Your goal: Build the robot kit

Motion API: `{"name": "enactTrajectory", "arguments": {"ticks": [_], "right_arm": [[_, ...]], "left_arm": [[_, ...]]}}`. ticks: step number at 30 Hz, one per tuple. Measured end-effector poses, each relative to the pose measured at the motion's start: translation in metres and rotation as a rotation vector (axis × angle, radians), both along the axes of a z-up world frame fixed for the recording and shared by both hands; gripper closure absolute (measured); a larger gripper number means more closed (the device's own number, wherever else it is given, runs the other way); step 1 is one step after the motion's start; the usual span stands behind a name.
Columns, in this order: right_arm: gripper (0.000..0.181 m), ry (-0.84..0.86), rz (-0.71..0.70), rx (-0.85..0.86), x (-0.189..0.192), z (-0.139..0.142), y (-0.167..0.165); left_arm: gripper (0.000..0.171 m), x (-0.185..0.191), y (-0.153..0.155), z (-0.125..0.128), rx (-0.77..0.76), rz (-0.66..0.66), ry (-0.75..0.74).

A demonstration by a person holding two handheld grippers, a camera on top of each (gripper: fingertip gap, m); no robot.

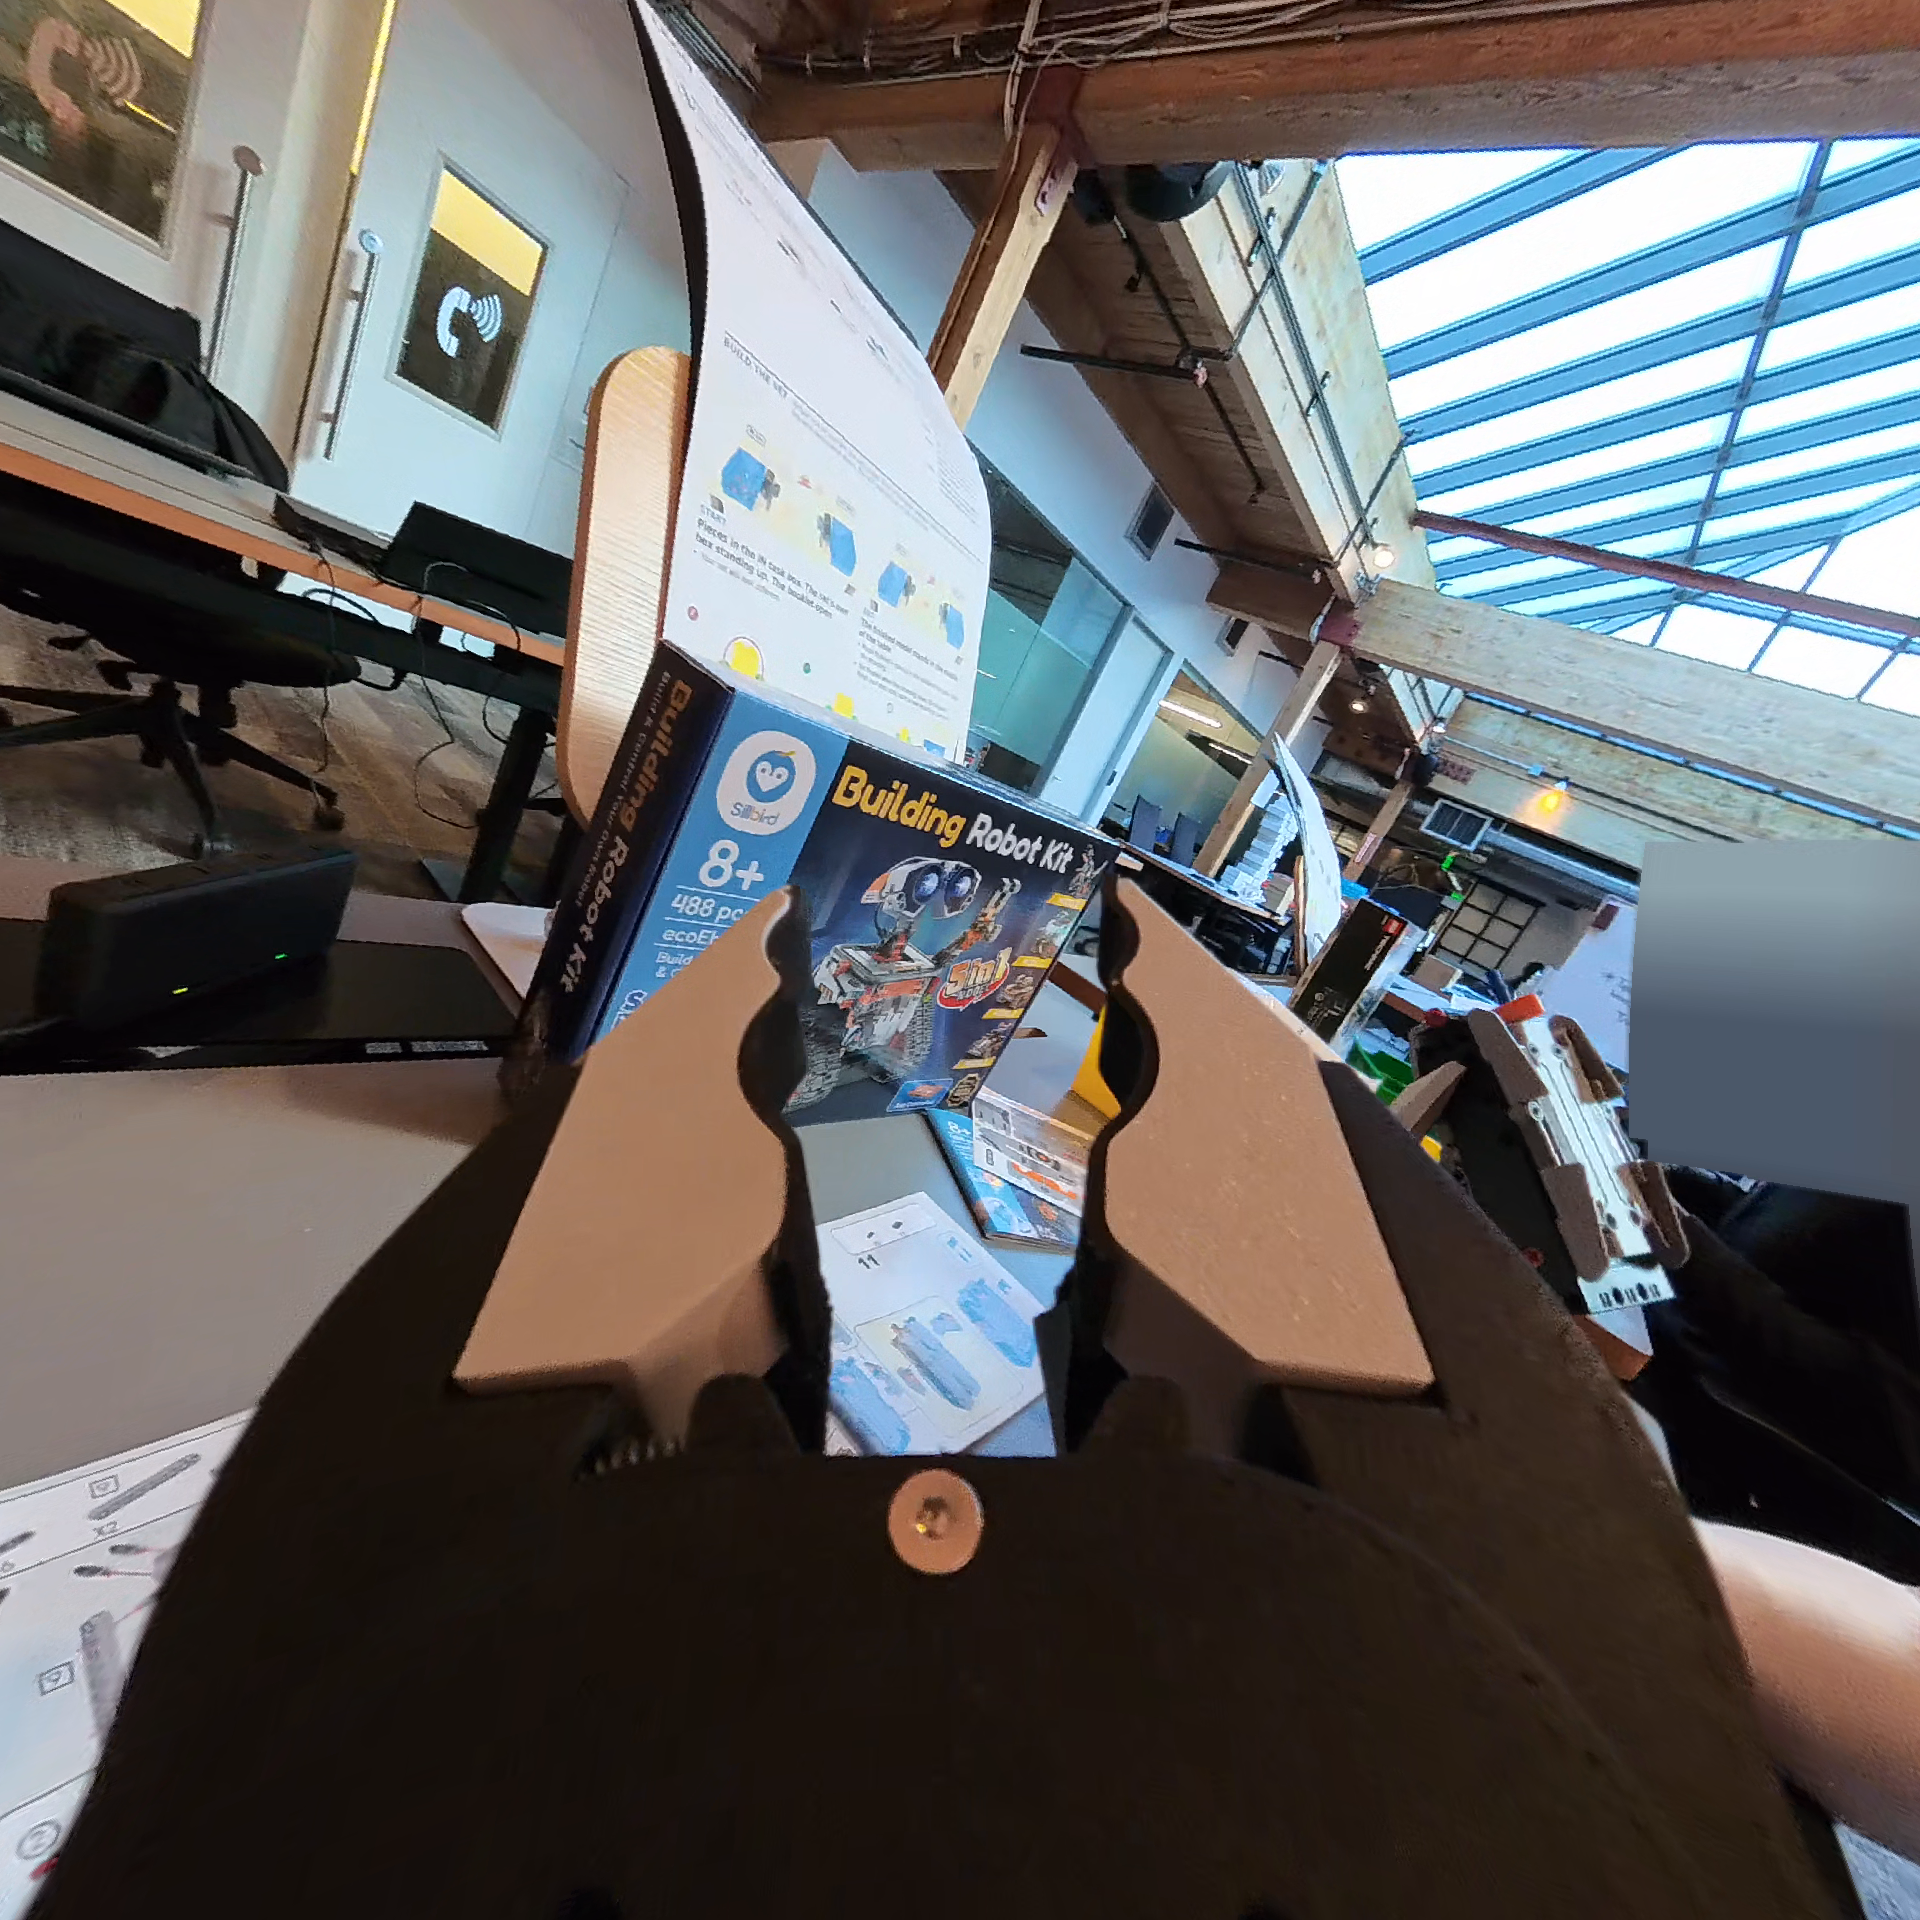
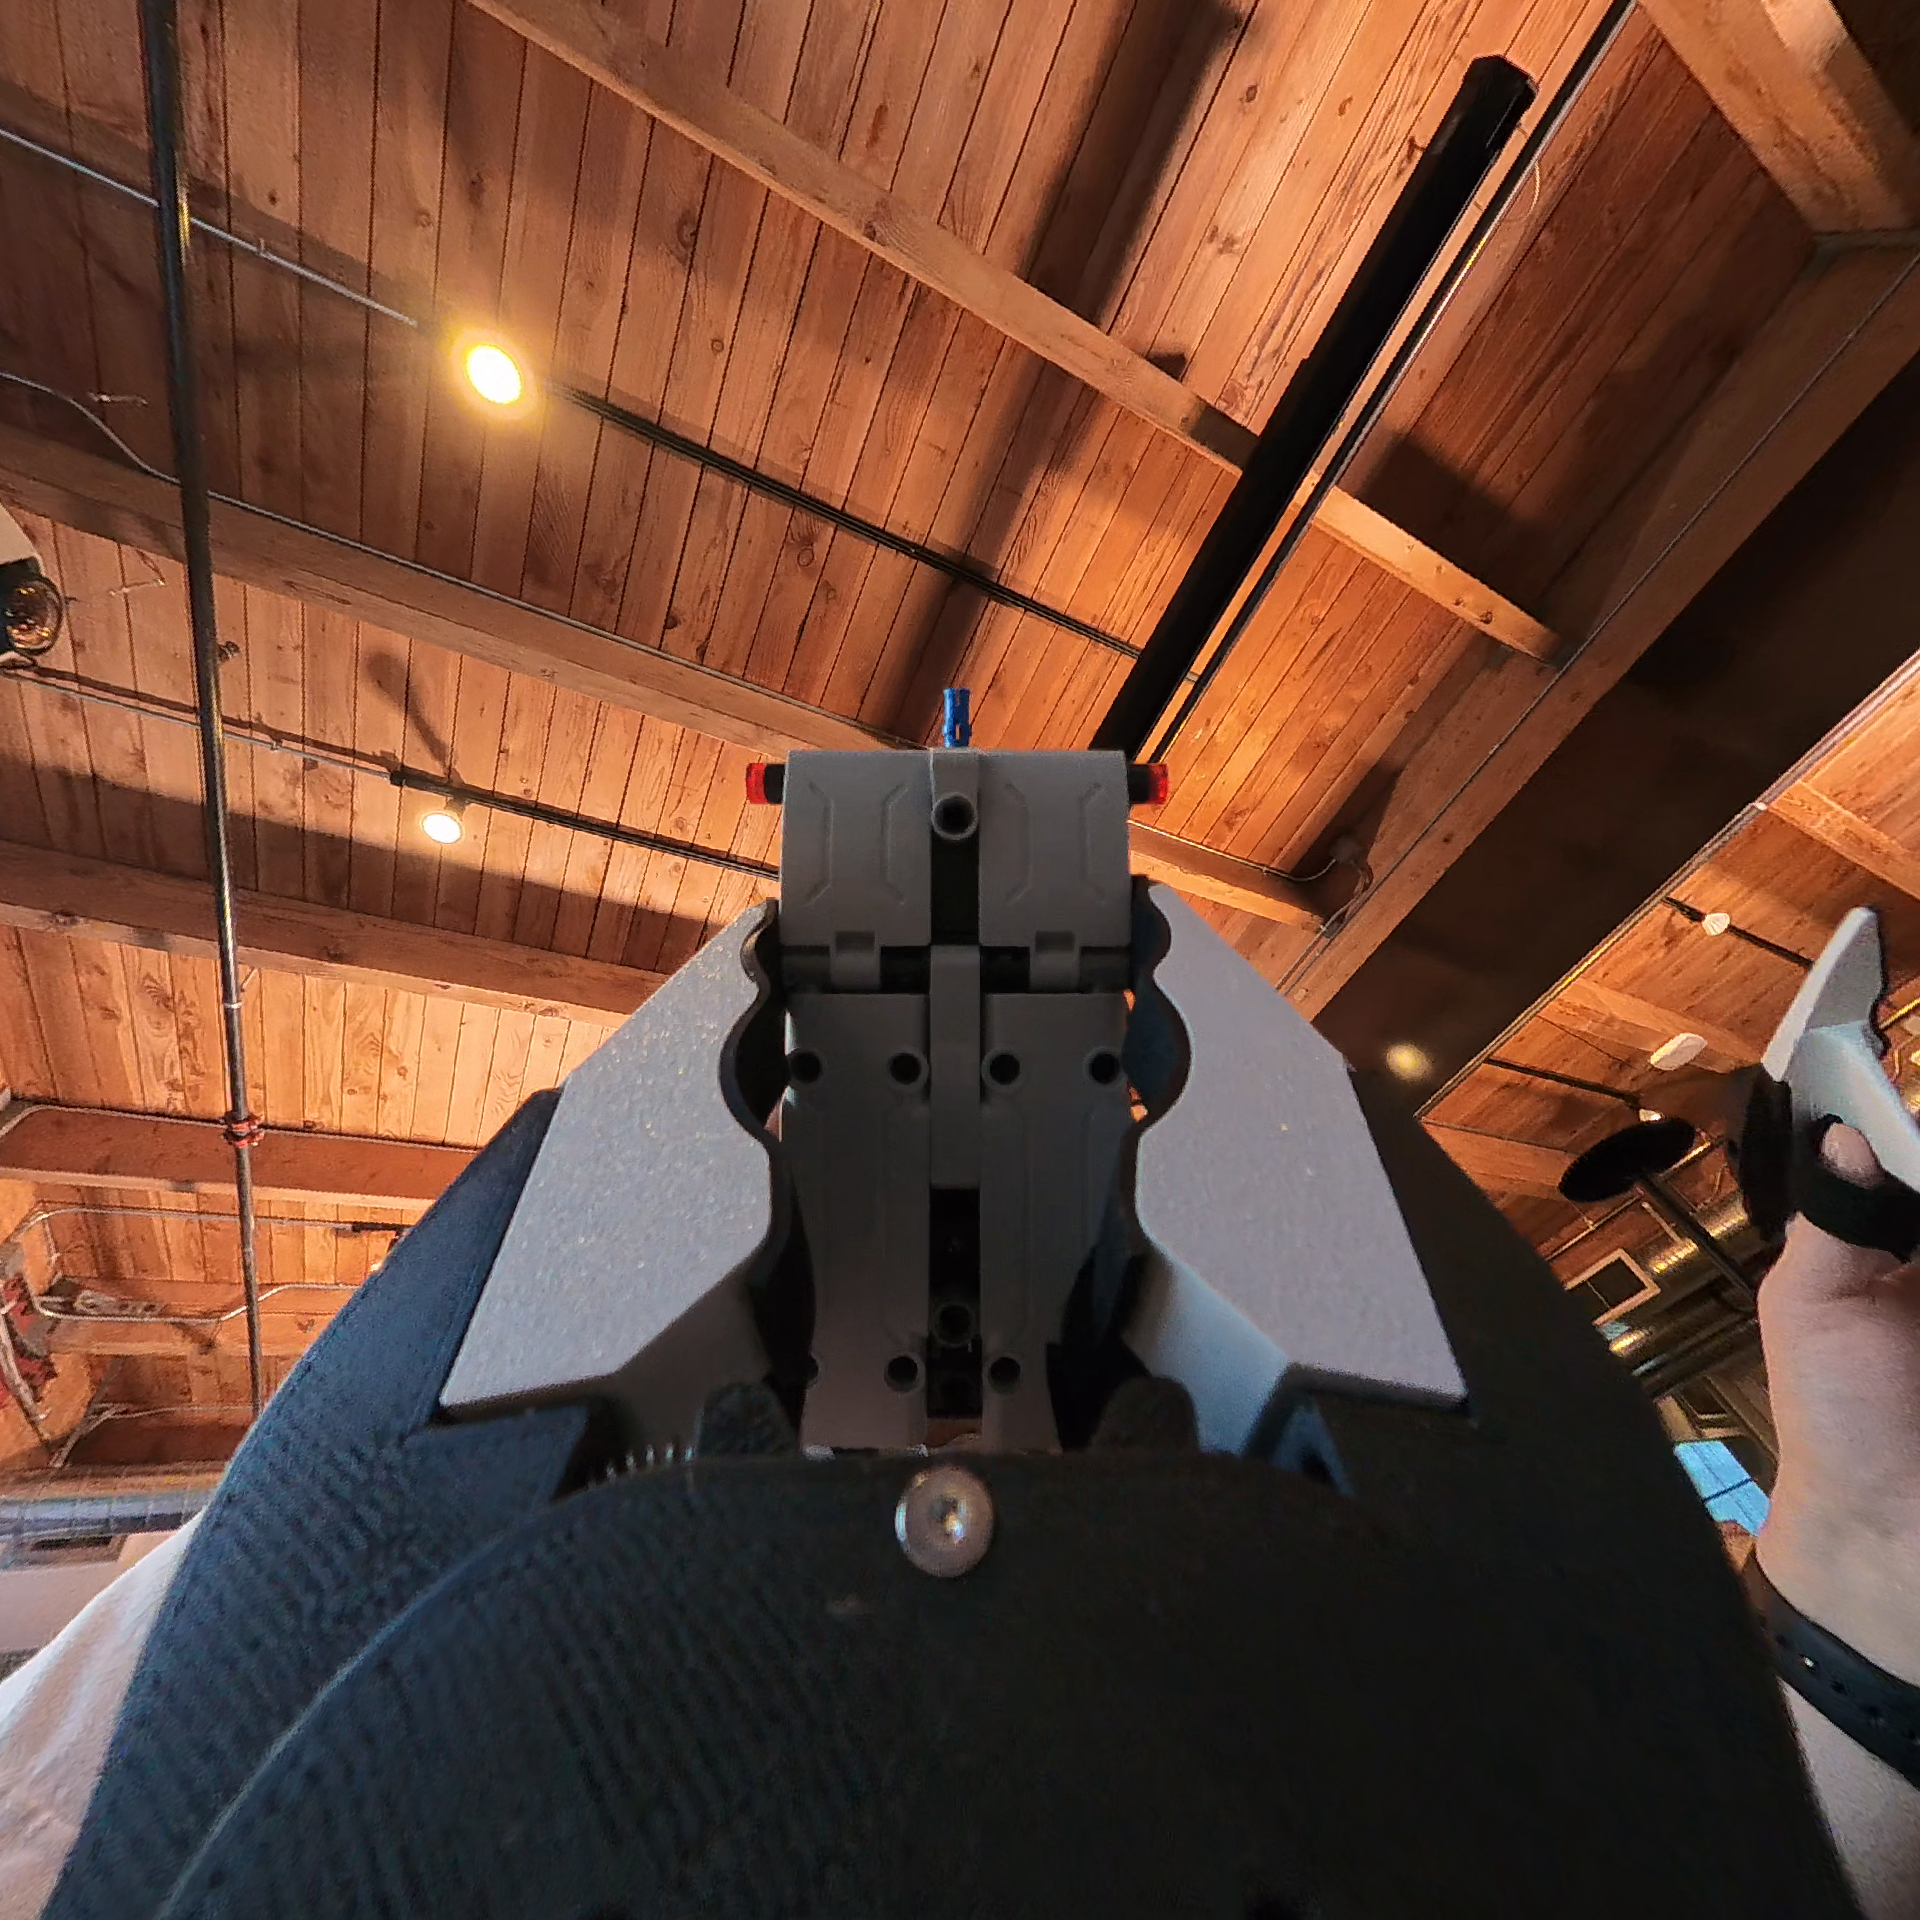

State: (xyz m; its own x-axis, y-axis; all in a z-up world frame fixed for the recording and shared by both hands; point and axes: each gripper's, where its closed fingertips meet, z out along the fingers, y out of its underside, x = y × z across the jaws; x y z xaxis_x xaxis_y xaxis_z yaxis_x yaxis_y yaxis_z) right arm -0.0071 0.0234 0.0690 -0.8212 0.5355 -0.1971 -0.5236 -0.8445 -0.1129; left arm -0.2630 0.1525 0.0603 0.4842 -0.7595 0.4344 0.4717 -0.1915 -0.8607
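My left gripper (image 1: 948, 914) is open and empty, raised over the grey table (image 1: 208, 1226) and facing a blue building-kit box (image 1: 831, 914) that stands upright. My right gripper (image 2: 954, 914) is shut on a grey brick-built assembly (image 2: 954, 1081) with red pins at its sides and a blue pin on top, and it points up at the wooden ceiling. The same assembly (image 1: 1558, 1132) shows in the right gripper at the right edge of the left wrist view. The left gripper's finger (image 2: 1839, 997) and the hand on it show at the right edge of the right wrist view.
Instruction sheets (image 1: 925, 1340) and a booklet (image 1: 1018, 1174) lie on the table under the left gripper. A large printed sheet (image 1: 831, 447) leans behind the box against a wooden panel (image 1: 623, 561). A black device (image 1: 197, 925) sits at the left.
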Motion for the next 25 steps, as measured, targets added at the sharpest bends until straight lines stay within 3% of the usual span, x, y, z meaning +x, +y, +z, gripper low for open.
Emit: {"name": "enactTrajectory", "arguments": {"ticks": [11, 19, 25], "right_arm": [[0.118, 0.039, 0.025, -0.05, 0.004, -0.004, 0.004], [0.118, -0.09, 0.055, 0.013, -0.02, -0.008, 0.0], [0.118, -0.077, 0.073, -0.027, -0.021, -0.014, 0.009]], "left_arm": [[0.118, -0.011, 0.002, 0.004, 0.005, 0.077, -0.022], [0.117, -0.01, -0.003, 0.009, 0.024, 0.108, 0.011], [0.116, -0.015, -0.009, 0.017, 0.04, 0.111, -0.013]]}}
